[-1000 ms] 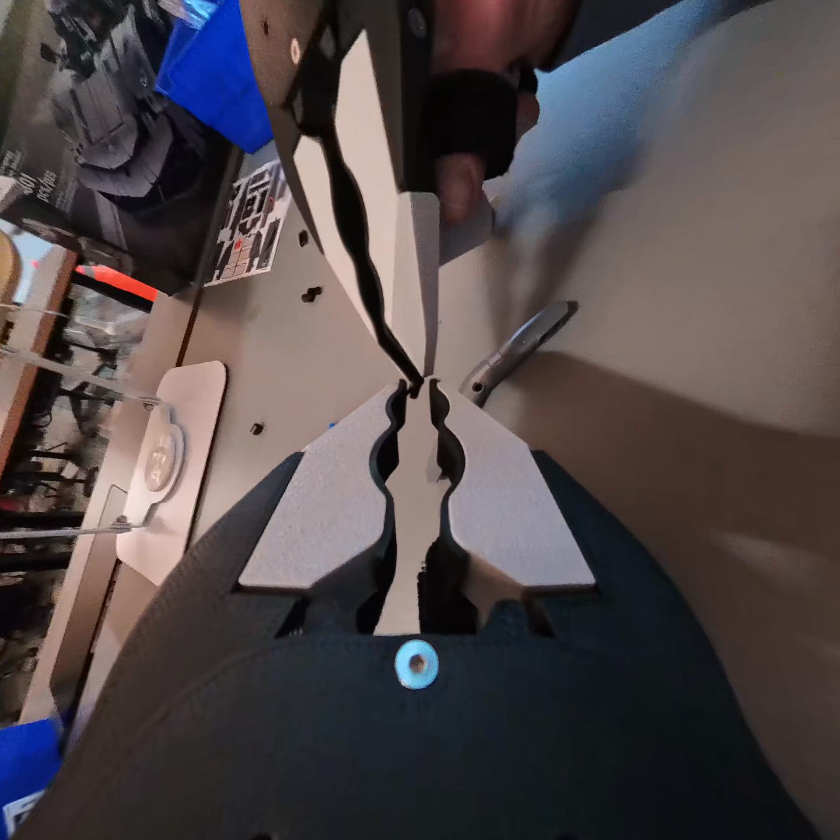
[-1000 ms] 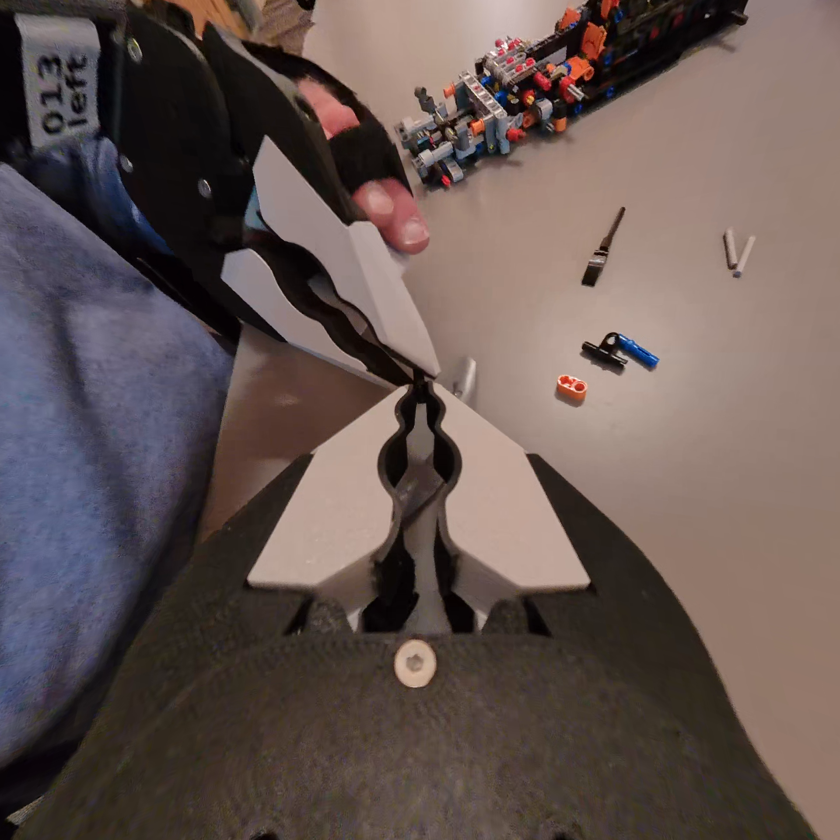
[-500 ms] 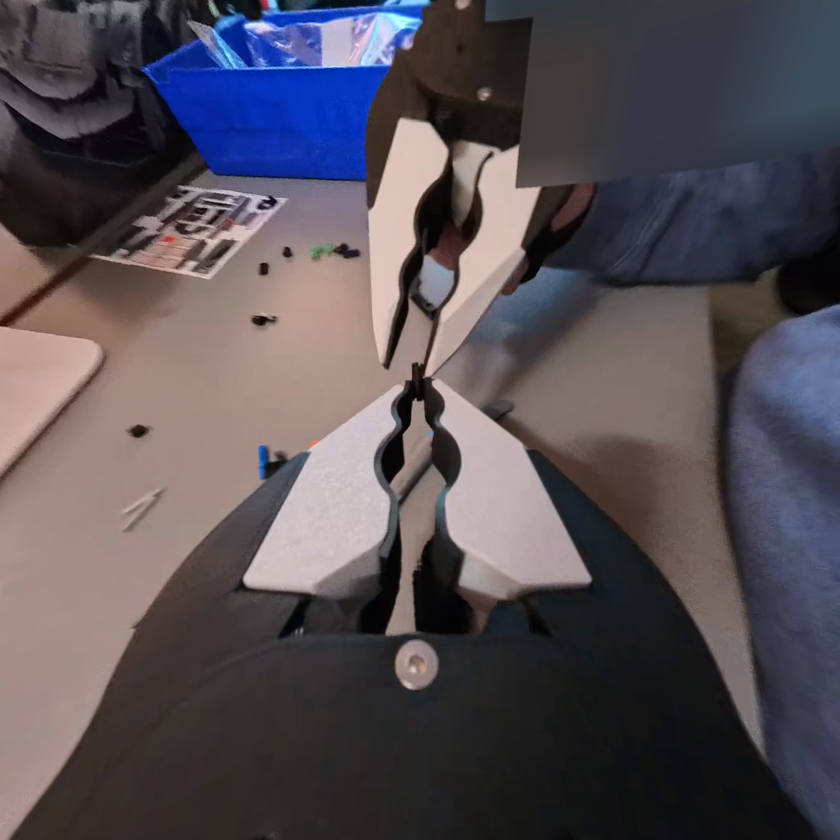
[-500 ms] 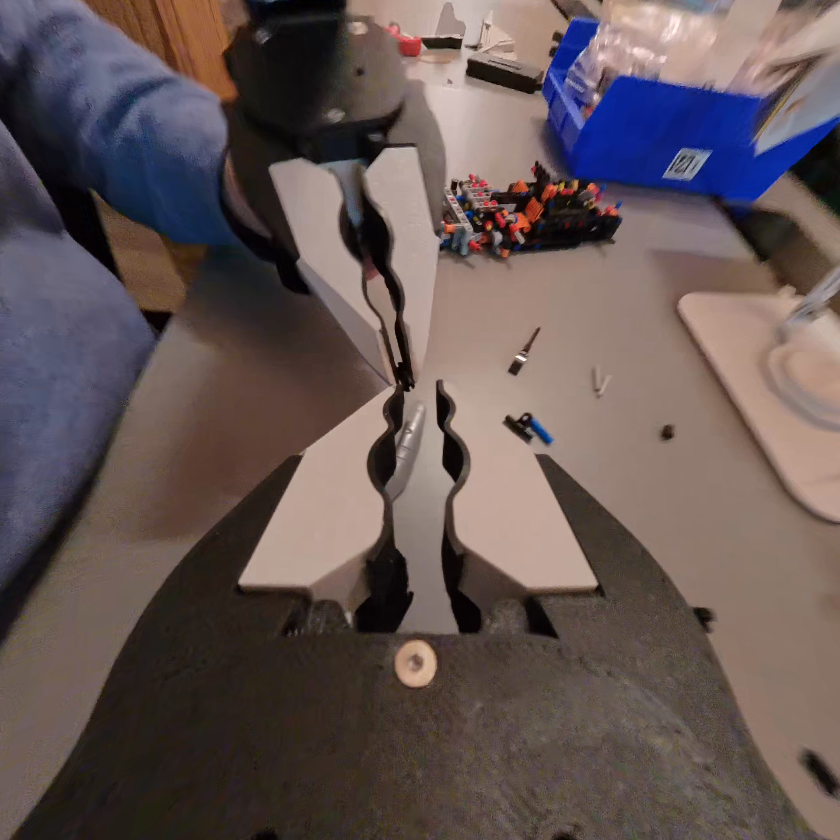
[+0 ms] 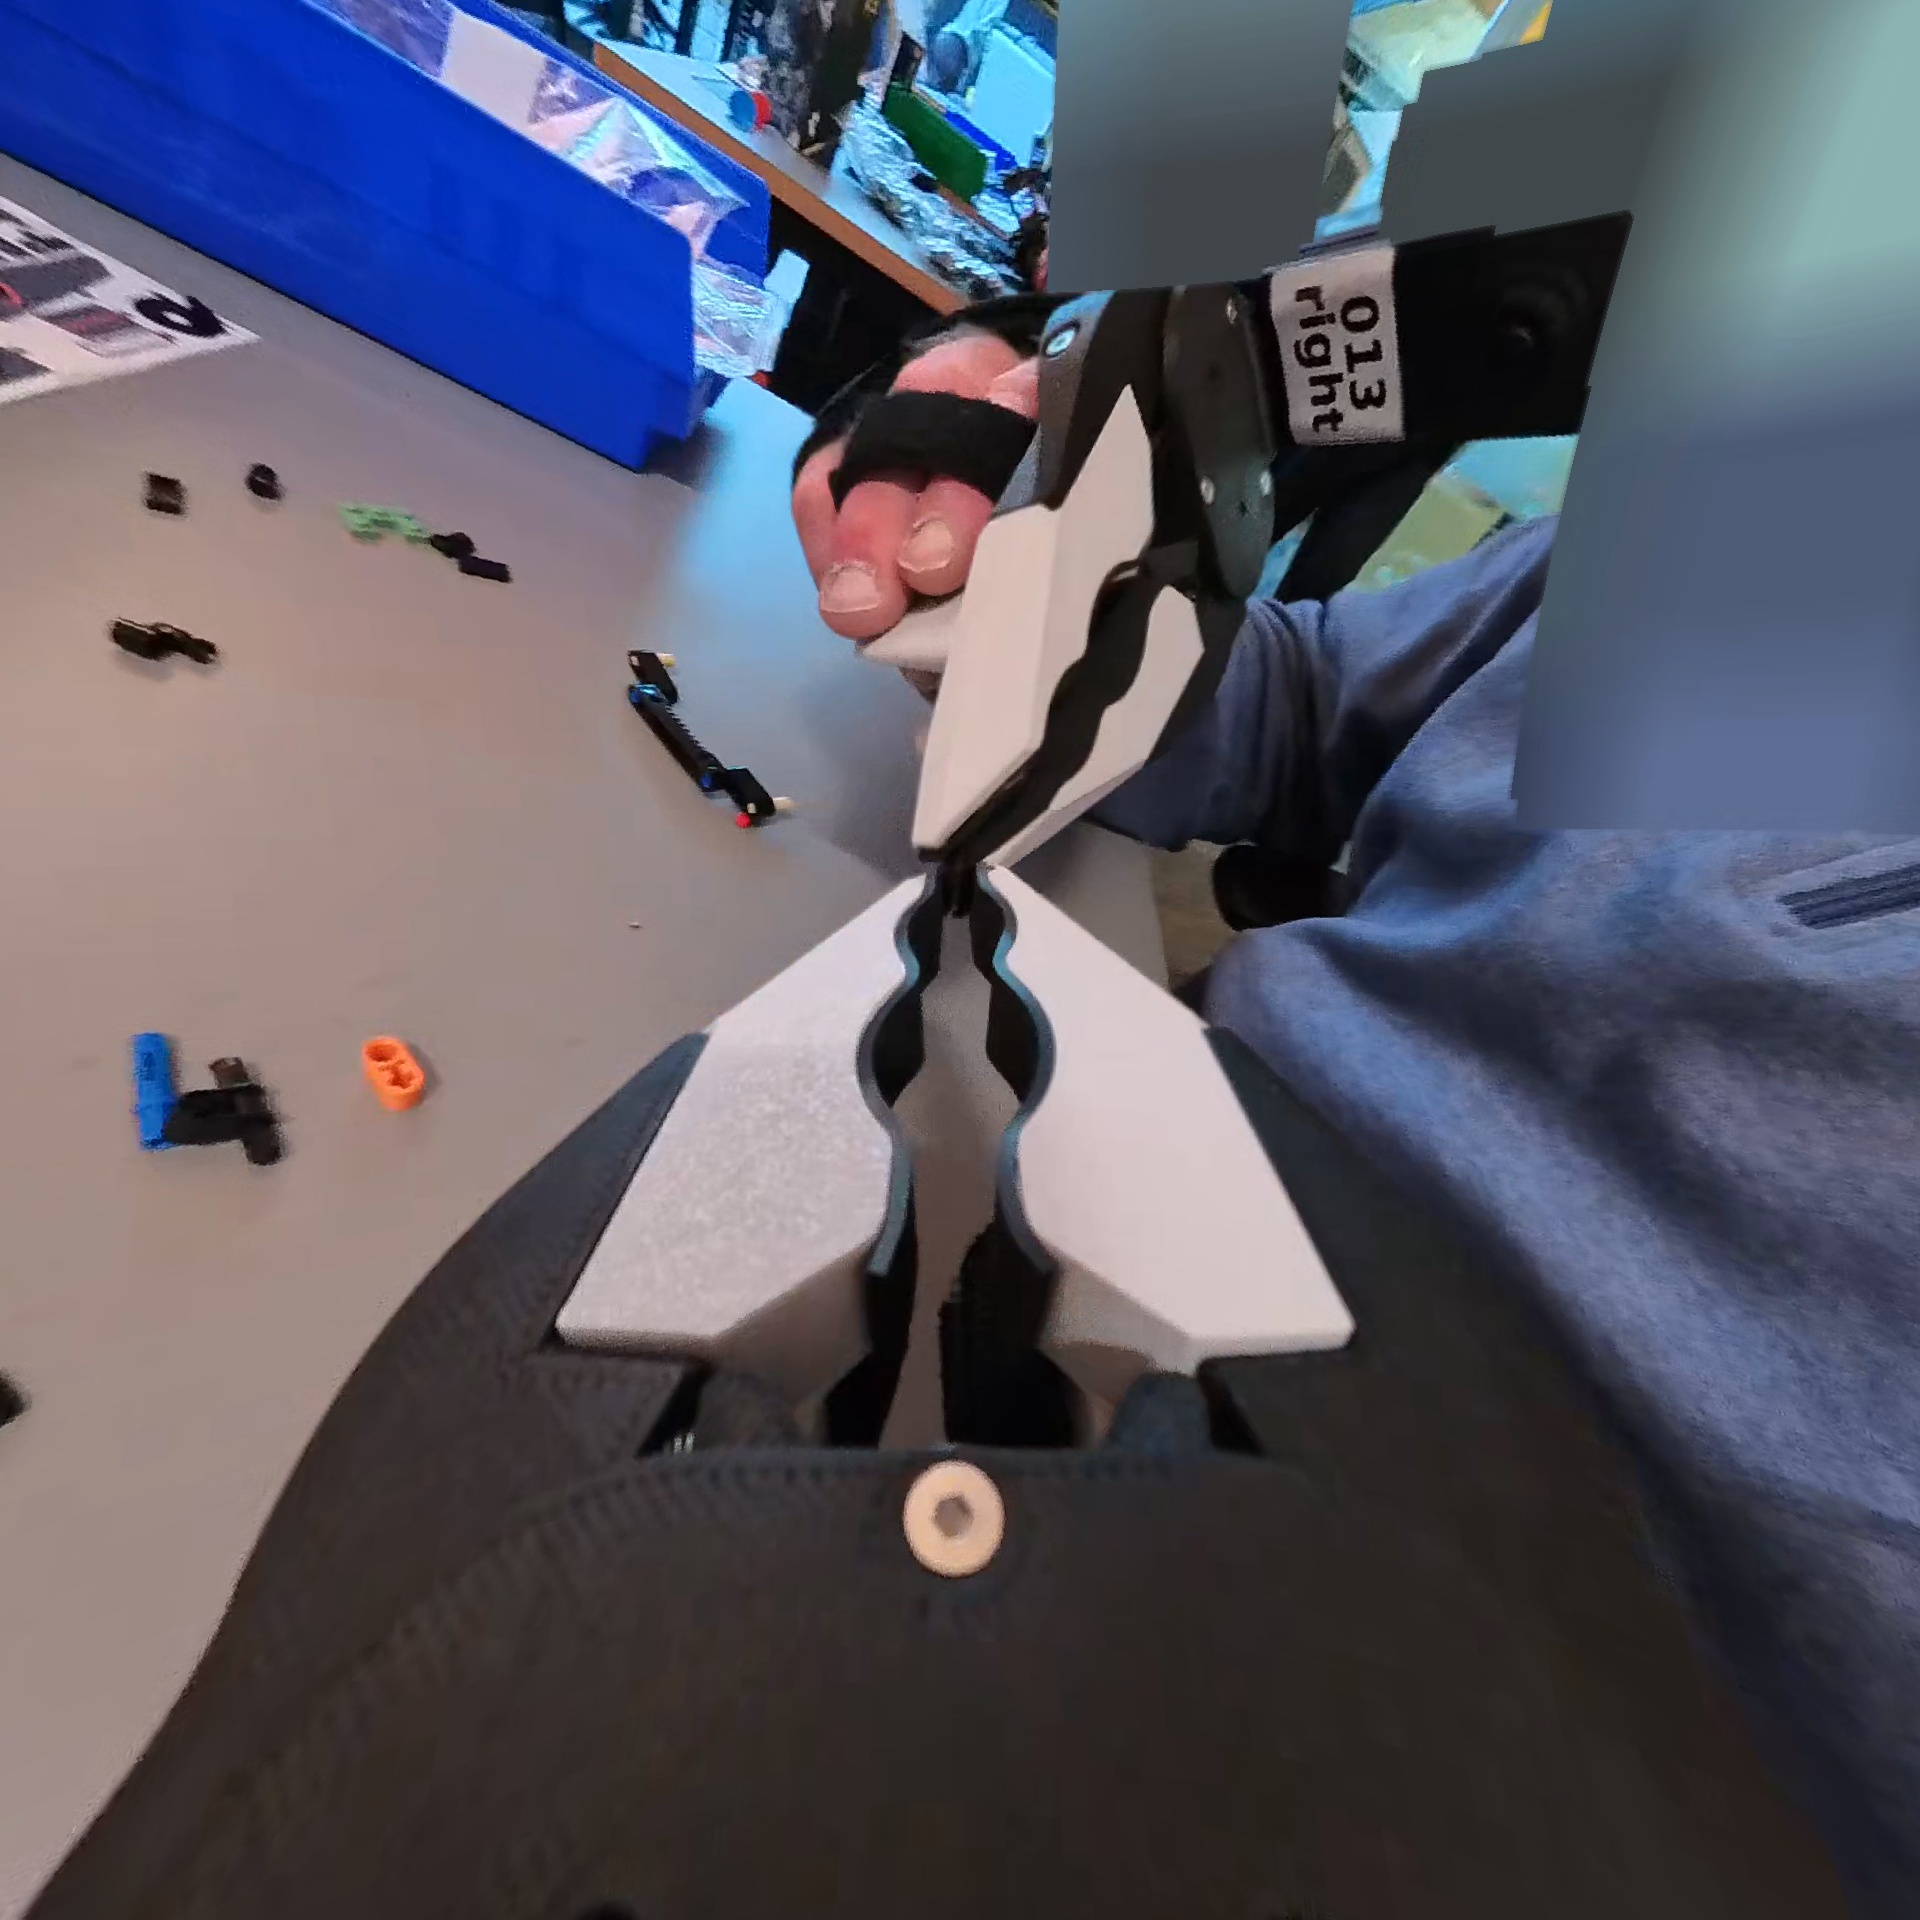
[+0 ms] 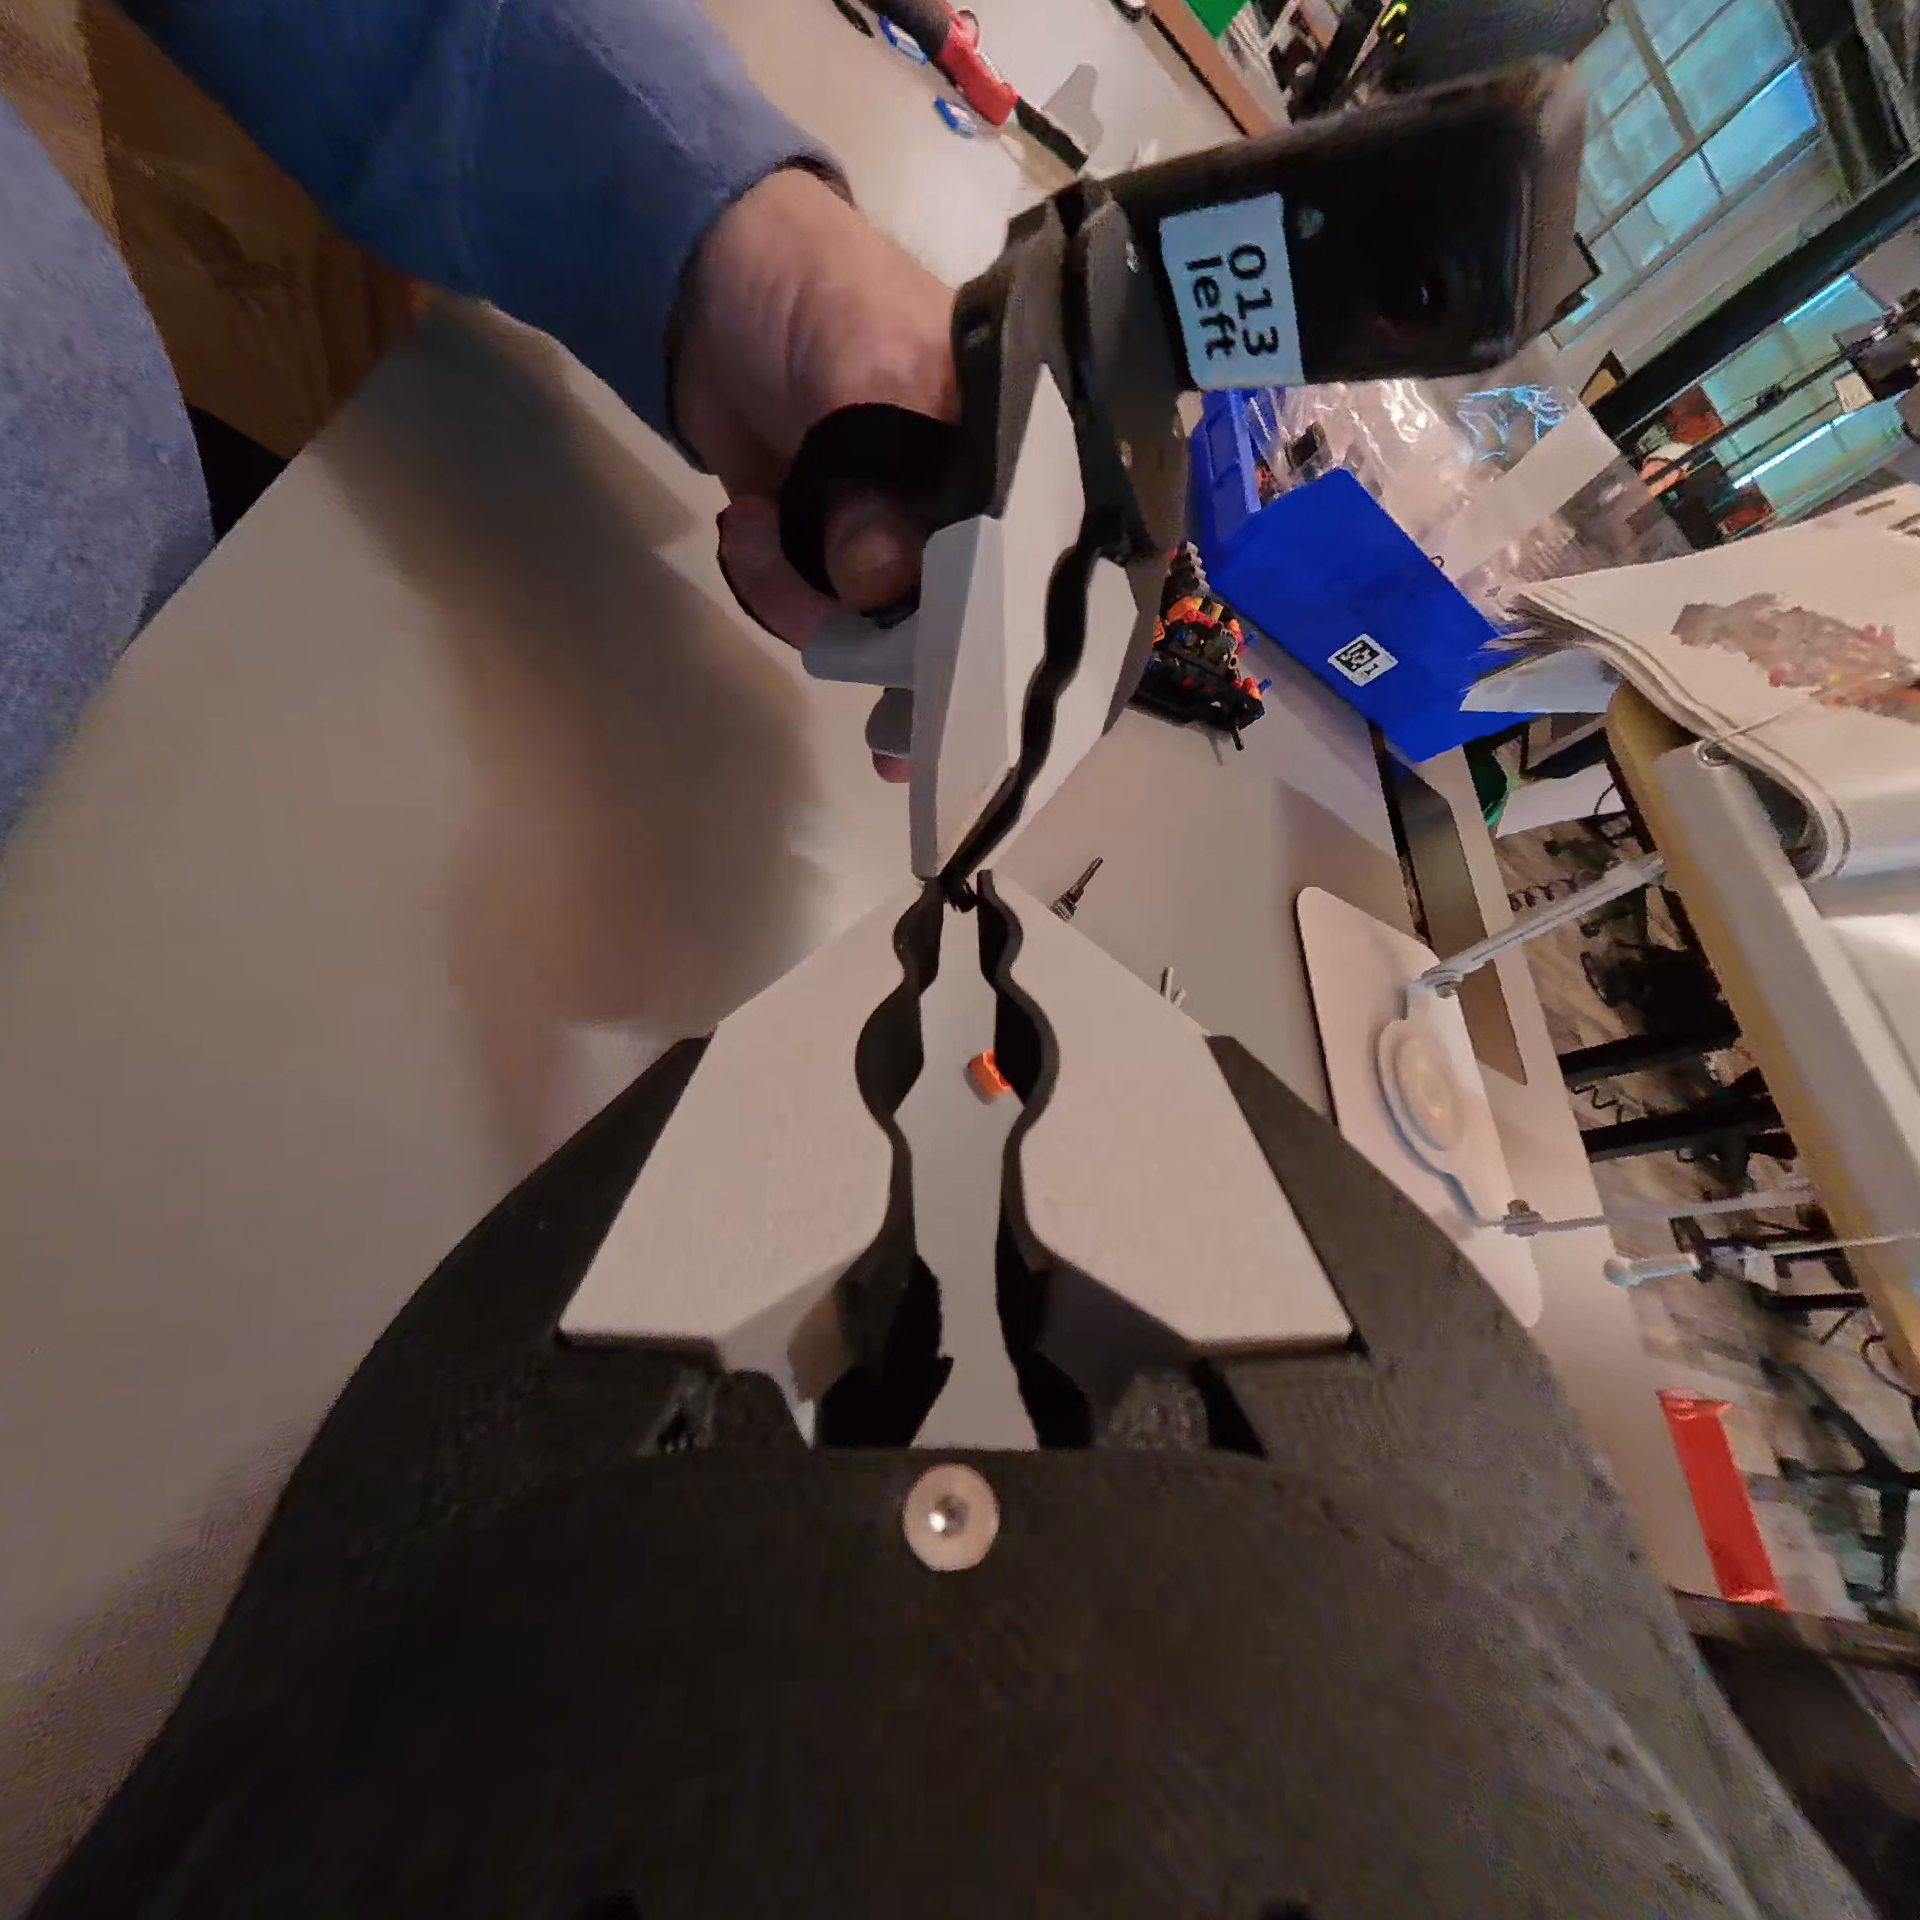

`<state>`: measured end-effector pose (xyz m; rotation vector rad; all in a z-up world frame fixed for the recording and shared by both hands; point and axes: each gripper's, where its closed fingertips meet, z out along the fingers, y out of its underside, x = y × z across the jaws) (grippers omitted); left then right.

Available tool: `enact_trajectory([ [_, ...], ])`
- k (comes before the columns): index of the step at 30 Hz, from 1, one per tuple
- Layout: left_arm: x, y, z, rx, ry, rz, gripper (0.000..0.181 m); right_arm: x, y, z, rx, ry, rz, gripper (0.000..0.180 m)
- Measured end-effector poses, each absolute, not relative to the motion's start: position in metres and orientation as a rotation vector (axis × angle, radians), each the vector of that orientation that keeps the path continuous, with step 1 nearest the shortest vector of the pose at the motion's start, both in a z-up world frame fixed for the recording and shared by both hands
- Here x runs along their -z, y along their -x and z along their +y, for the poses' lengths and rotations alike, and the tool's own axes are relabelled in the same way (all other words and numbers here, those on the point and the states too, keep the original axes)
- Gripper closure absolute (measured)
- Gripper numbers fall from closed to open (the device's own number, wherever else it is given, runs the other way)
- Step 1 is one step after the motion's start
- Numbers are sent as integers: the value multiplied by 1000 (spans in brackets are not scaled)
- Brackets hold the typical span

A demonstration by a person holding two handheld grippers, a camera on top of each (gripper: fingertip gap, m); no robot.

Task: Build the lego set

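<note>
2 narrow claws [image 5: 951, 894] [image 6: 961, 896] tip-to-tip on a small black piece above grey table [image 5: 416, 831].

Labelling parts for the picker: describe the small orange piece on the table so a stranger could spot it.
Look at the grey table, on the side away from the blue bin. The orange piece lies flat beside a blue pin joined to a black connector. It is the only orange loose part: a short rounded link with two holes.
</note>
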<state>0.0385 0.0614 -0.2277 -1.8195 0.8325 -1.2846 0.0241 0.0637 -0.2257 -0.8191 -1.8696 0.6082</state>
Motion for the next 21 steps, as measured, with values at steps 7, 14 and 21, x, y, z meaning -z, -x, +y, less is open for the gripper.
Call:
enact_trajectory([
  [7,225,-44,56,1458,1814,829,178,225,-30,56,-596,781,-1952,178],
  [14,241,-34,72,1100,1882,952,157,234,-39,72,-609,878,-1940,178],
  [21,303,-23,80,523,1991,1394,151,246,-54,86,-638,954,-1949,178],
])
